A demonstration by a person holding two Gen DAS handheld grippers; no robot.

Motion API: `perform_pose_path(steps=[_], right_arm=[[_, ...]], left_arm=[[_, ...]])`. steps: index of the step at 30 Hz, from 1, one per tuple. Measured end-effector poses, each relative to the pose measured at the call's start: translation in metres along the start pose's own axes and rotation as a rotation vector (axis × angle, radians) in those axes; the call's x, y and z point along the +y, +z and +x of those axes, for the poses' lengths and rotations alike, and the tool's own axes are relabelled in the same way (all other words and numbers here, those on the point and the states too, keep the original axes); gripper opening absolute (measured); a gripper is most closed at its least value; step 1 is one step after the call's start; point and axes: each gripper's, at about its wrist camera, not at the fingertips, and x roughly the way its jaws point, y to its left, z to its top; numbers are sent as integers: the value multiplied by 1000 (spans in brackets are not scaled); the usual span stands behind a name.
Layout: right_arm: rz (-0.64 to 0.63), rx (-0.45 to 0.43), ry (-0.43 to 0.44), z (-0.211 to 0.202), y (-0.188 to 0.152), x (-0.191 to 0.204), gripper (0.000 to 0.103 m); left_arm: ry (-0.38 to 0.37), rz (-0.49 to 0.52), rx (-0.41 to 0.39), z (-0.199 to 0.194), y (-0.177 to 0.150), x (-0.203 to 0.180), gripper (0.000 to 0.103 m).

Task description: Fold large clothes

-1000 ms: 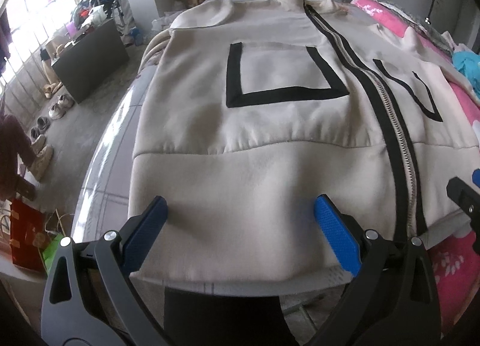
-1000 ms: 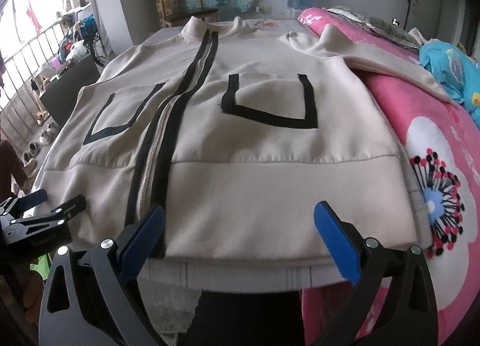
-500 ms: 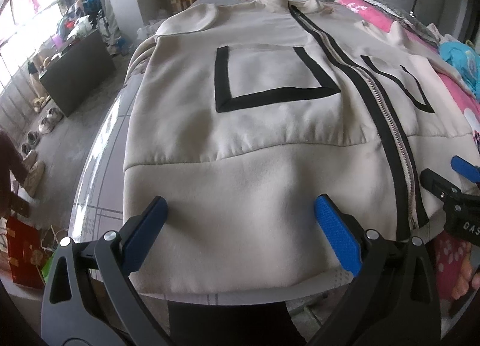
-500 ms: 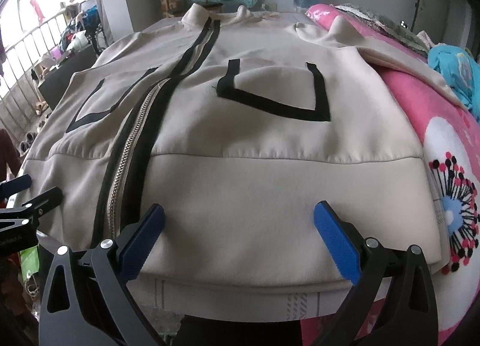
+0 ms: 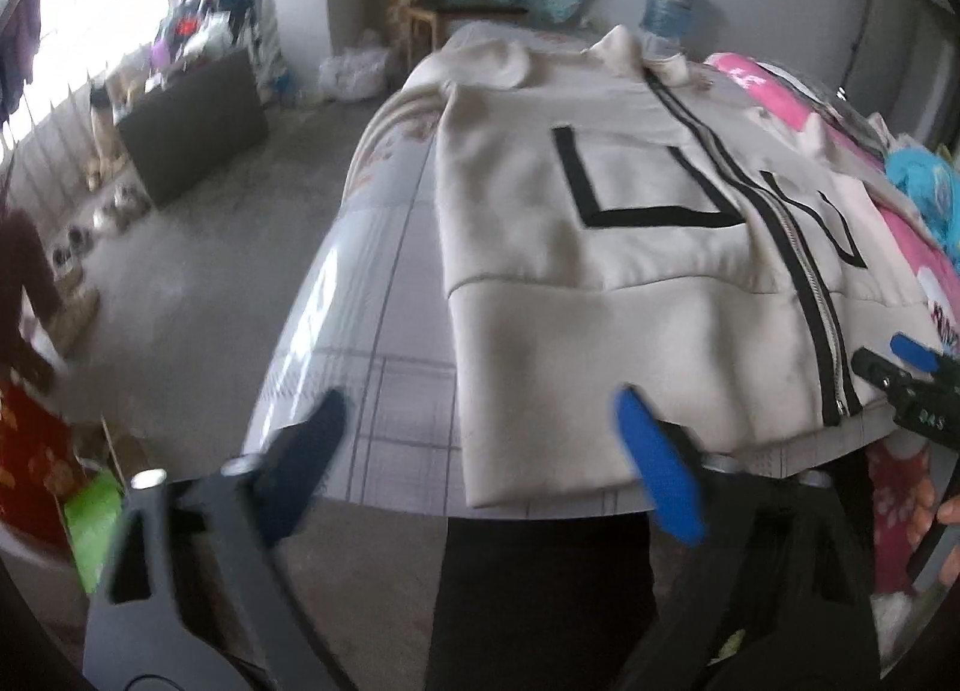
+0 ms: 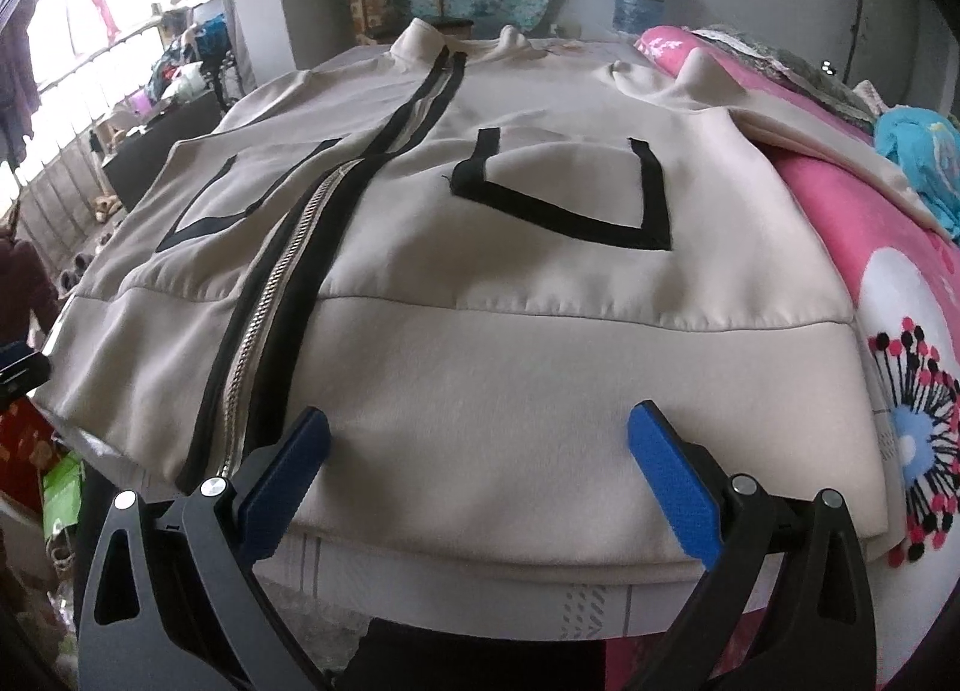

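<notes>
A large cream zip jacket (image 5: 600, 301) with black pocket outlines lies flat, front up, on the table; in the right wrist view the jacket (image 6: 510, 331) fills the middle. My left gripper (image 5: 480, 397) hovers at the jacket's bottom left corner with its jaws closing. One finger is over bare table, the other over the hem, and the pads do not press the cloth. My right gripper (image 6: 480, 412) stands open over the hem, just right of the zipper (image 6: 264, 343). Its tip, the right gripper (image 5: 912, 373), also shows in the left wrist view.
The glossy table top (image 5: 372, 331) is bare left of the jacket. A pink flowered blanket (image 6: 888, 283) and blue cloth (image 6: 918, 151) lie to the right. A dark cabinet (image 5: 192, 121), a wooden chair (image 5: 444, 25) and a water bottle (image 5: 669, 1) stand beyond.
My left gripper has slid left along the hem, from the middle of the left panel to its bottom corner, and its fingers stand closer together. The right gripper has hardly moved.
</notes>
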Motion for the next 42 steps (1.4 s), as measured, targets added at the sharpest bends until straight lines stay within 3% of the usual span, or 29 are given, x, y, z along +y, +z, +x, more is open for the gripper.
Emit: perform_pose_path(steps=[3, 6, 13, 18, 22, 25, 29, 30, 33, 37, 42], right_arm=[[31, 11, 37, -9, -1, -11, 97], [73, -16, 26, -26, -5, -30, 97], [163, -59, -114, -58, -10, -89, 96], [206, -20, -118, -47, -13, -109, 80], [177, -9, -168, -38, -14, -107, 70], [154, 8, -217, -36, -15, -103, 51], [145, 23, -241, -35, -19, -95, 24], [141, 21, -242, -35, -19, -94, 13], [172, 4, -206, -41, -15, -98, 9], [164, -53, -203, -67, -9, -93, 8], [159, -98, -183, -95, -12, -89, 8]], left_arm=[[-47, -58, 26, 7, 0, 7, 63], [-62, -51, 28, 8, -1, 5, 56], [-67, -52, 33, 12, -1, 4, 41], [-61, -41, 37, 13, 0, 3, 38], [-35, -20, 37, 15, 2, 0, 36], [-16, -7, 32, 14, 1, -3, 33], [-2, 19, 14, 12, 0, -10, 17], [25, 41, 4, 11, -1, -14, 7], [59, 76, -21, 3, 0, -21, 4], [55, 121, -111, -33, 5, -24, 4], [35, 163, -155, -68, 1, -24, 4]])
